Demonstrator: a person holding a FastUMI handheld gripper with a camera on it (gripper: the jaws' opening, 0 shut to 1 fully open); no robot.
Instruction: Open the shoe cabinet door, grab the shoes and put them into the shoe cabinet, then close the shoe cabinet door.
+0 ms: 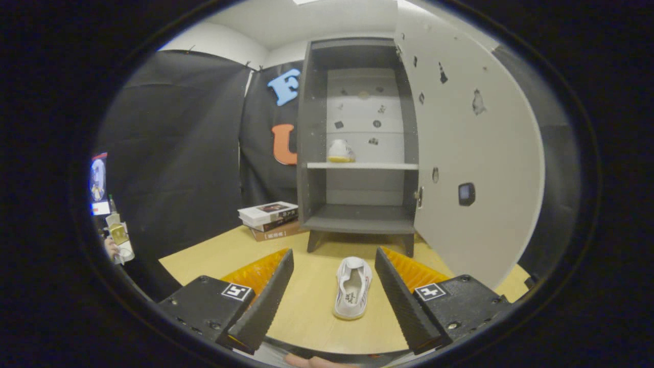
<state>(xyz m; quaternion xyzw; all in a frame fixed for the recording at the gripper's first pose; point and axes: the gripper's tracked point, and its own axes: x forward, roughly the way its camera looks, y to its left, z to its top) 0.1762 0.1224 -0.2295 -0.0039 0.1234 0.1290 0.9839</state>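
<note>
Your claw (334,286) is standing spread wide, both fingers (265,301) apart and pinching nothing. A white shoe (352,287) is lying on the wooden counter (306,306) between the fingers, nearer the right one, touching neither. Its opening is facing up, and its long axis is pointing roughly away from you toward the shoe cabinet (357,148).

The shoe cabinet is sitting on the counter beyond the fingers, on short legs. Its door (470,153) is hanging fully open, swung out to the right, with the inner face turned toward you. A small dark square (466,194) is showing on the door, and scattered dark marks are dotting both the door and the cabinet's back panel.

Inside, a light shelf (363,165) is dividing the cabinet. A second shoe (341,151) is resting on that shelf at its left side; it looks white with a yellowish sole, though it is too small to say more. The lower compartment is lying directly behind the shoe on the counter.

A stack of books (270,220) is lying on the counter just to the left of the cabinet, close against its base. Part of a hand (317,362) is showing at the claw's rear, below the fingers.
</note>
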